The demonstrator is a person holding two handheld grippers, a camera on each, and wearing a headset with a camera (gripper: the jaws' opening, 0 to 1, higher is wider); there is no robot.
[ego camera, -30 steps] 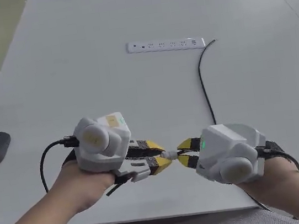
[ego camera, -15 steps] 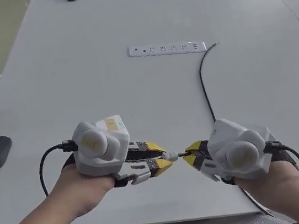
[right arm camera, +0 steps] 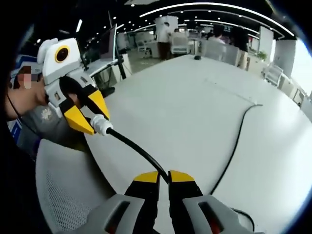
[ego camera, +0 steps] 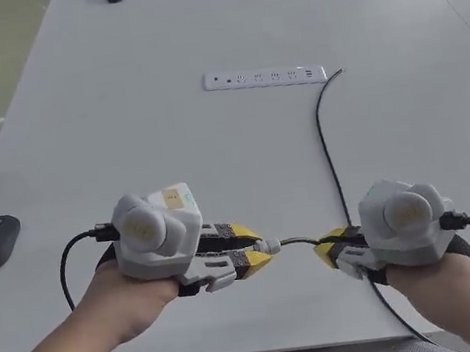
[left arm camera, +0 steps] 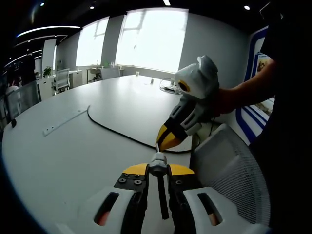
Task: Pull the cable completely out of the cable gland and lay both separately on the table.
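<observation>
I am standing by the white tabletop (ego camera: 168, 133), and the person is holding both tools low over its near edge. The left gripper (ego camera: 259, 251) is squeezing its yellow tips tight on the small white plastic cable gland (ego camera: 268, 246). The right gripper (ego camera: 325, 246) is pinching its tips almost closed on the thin black cable (ego camera: 297, 241) that is coming out of the gland. So the gland and the cable are both hanging in the air between the two grippers, not lying on the tabletop, and a short piece of cable is showing bare between the tips. I think the pulling-out step is going on now, and the cable is not all the way out yet. To do it well, I think the left hand should be holding the gland very steady while the right hand is pulling straight away along the line of the cable, not up, down or sideways. A firm pinch looks needed, since the smooth cable may be slipping through the tips. The two hands are wrapping around the grey gripper bodies, one on each side. The tips are pointing at each other at about the same height, with both forearms reaching in from the near edge. The long white power strip (ego camera: 263, 76) is lying well apart, farther up the tabletop.
</observation>
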